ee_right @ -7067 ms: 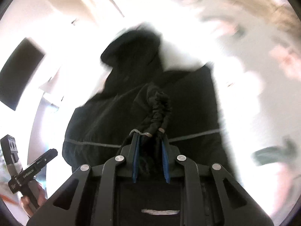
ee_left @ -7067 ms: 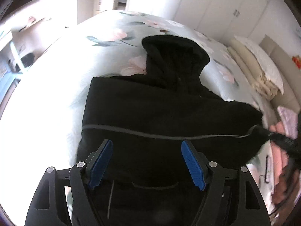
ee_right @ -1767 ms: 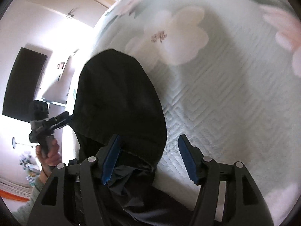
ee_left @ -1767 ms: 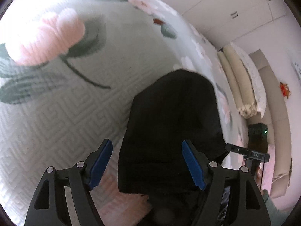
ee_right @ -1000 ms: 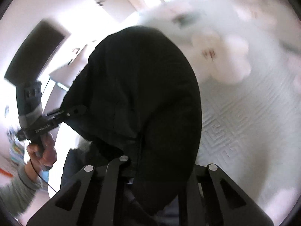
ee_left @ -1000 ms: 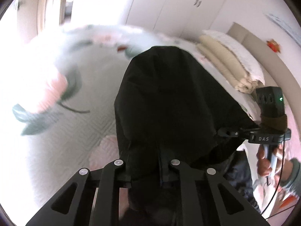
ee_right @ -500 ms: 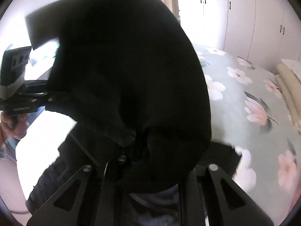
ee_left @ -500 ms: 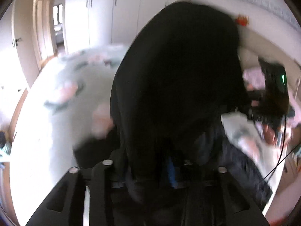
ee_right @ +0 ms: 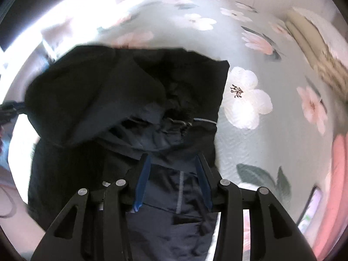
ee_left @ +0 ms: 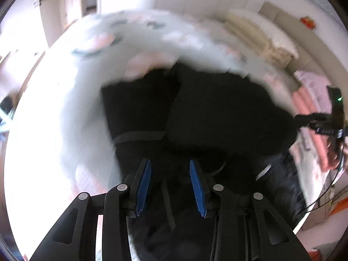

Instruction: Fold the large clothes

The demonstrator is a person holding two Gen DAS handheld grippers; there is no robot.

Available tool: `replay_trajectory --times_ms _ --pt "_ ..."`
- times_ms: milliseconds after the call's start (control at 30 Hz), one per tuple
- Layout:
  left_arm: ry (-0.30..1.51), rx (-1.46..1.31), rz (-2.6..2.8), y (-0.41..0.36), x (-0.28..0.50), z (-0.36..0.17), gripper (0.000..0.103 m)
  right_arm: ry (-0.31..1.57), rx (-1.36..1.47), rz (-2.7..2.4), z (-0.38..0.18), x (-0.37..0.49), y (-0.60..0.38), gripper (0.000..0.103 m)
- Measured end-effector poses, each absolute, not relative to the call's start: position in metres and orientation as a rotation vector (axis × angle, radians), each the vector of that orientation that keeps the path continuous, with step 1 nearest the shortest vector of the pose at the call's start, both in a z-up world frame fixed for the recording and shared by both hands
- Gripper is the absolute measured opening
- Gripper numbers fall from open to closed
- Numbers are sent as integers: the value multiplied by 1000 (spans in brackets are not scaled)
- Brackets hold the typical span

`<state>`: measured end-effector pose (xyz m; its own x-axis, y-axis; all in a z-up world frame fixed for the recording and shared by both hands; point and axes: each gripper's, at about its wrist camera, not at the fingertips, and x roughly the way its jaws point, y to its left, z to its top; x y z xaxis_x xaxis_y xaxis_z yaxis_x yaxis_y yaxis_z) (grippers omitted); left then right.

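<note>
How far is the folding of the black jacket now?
Mostly done, it seems. The jacket lies on the bed as a compact bundle, with the hood turned down over the body. Both the left gripper and the right gripper are open above it and hold nothing. What is left is probably smoothing the hood or one more fold; the left view is too blurred to judge.

Each tool is being shown as a matte black frame of angular, cut-out arms. Silver round screw heads are being seen at the joints of the left tool (ee_left: 170,187) and the right tool (ee_right: 173,183). Blue ribbed pads (ee_left: 144,187) are being carried on the inner faces of the fingers. On the right tool, seen from afar, a green light (ee_left: 339,98) is glowing and a thin black cable (ee_left: 326,198) is trailing.
</note>
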<state>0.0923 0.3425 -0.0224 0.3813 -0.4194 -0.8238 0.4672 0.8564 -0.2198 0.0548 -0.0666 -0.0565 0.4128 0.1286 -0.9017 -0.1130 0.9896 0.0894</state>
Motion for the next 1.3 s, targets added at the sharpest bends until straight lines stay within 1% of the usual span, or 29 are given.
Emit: replay_trajectory --times_ms 67,167,200,233,300,433,467,500,533,567,600,633,700,767,833,900,967,1067,1167,1200,1233,1267,1300 --pt "979 47 -619 319 106 0 39 1100 89 178 -37 63 -73 48" --pt "934 45 -678 287 128 20 39 1048 204 253 -16 82 -56 52" --pt "927 51 -686 280 132 20 39 1049 223 252 -14 87 -51 60" --pt "922 60 -695 271 138 19 39 1053 239 239 -17 94 -46 71" --pt "945 42 -714 260 149 8 40 1071 299 222 -29 101 -43 77" --pt "1010 20 -751 246 153 -24 39 1140 592 236 -75 111 -63 78" --pt "1038 34 -745 239 152 -38 39 1158 707 242 -94 116 -70 78" --pt "1073 42 -733 238 151 -50 39 1176 783 255 -108 122 -74 75" --pt "1106 50 -724 233 148 -63 39 1189 886 299 -124 127 -75 41" --pt "1150 55 -713 234 147 -76 39 1189 934 330 -129 131 -75 19" --pt "1175 51 -714 235 144 -83 38 1197 945 327 -133 133 -75 12" --pt "1210 19 -731 237 139 -92 36 1171 912 299 -126 131 -77 12" --pt "1241 -34 -796 235 126 -98 36 1106 801 274 -97 122 -76 12" --pt "1222 3 -813 225 112 -98 36 1049 632 218 -67 114 -74 11" --pt "1221 31 -791 214 108 -106 36 1042 532 185 -55 112 -73 11" --pt "1240 26 -768 211 108 -120 36 1088 503 161 -73 117 -77 11" --pt "1269 19 -760 212 107 -139 36 1165 484 128 -112 126 -83 11" --pt "1270 -28 -773 217 107 -146 35 1236 625 139 -166 123 -102 10" --pt "1269 -46 -782 223 107 -140 35 1226 616 143 -163 122 -101 9" --pt "1267 -42 -778 224 106 -136 35 1229 602 146 -157 120 -101 11" --pt "1261 -32 -772 226 104 -129 35 1235 579 142 -150 118 -101 18" --pt "1251 -17 -765 225 104 -120 35 1240 555 139 -143 118 -99 22" --pt "1235 1 -758 226 102 -111 35 1246 524 126 -134 116 -98 35"
